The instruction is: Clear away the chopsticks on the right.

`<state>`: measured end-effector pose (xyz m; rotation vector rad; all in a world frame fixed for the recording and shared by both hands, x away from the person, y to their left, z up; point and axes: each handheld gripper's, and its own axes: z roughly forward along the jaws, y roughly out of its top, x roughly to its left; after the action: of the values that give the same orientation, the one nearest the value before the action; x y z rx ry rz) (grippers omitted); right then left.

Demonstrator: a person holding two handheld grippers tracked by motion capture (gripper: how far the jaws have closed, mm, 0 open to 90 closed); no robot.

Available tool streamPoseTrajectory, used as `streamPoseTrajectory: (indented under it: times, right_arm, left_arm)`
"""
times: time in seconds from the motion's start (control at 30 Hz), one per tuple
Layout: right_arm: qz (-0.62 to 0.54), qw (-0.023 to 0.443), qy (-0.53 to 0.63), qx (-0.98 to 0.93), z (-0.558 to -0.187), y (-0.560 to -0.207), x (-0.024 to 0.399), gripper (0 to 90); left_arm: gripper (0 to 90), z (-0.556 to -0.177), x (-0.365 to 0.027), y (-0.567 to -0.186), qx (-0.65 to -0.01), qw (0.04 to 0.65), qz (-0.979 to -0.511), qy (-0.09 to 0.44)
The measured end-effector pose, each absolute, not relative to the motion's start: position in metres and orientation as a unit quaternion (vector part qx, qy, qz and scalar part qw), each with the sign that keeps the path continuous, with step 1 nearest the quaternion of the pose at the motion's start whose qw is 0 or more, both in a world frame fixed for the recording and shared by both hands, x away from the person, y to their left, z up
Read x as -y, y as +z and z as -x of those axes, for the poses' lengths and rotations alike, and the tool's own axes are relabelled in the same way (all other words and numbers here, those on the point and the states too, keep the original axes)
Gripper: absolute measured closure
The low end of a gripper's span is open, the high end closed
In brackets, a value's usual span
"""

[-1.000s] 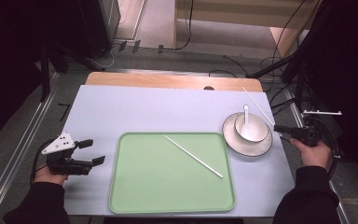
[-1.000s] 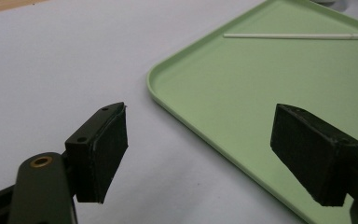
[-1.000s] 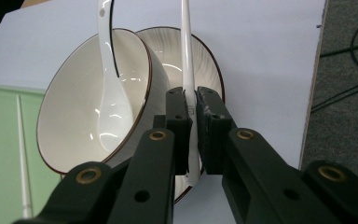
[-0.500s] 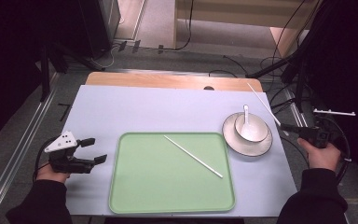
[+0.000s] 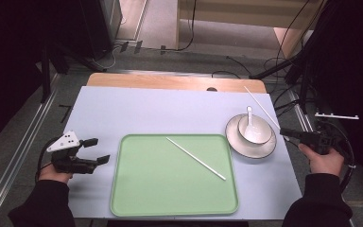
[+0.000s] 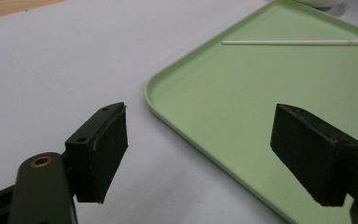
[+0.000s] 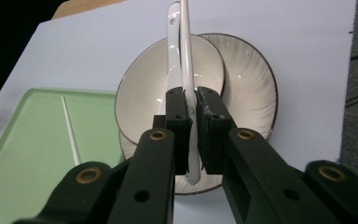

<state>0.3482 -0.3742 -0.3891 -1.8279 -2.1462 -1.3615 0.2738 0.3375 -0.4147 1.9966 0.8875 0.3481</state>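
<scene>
a green tray (image 5: 137,198) is lying near on the pale blue tabletop (image 5: 137,111). right of it, a white spoon (image 5: 250,120) is resting in a bowl (image 5: 260,135) sitting on a plate (image 5: 246,149).

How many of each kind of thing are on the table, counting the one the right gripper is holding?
Chopsticks: 2, one on the tray, one held by the right gripper
Tray: 1
Bowl: 1
Plate: 1
Spoon: 1
Total: 6
</scene>
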Motion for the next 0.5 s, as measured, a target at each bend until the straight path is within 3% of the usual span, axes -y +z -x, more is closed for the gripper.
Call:
streamPoseTrajectory:
  times: [0.5]
  right_arm:
    - [0.549,0.026,-0.447,0.706,-0.341,-0.381,0.344,85.2]
  left_arm:
    - [18.8,-0.274,-0.337,-0.414,-0.355,0.454,-0.805,0.138]
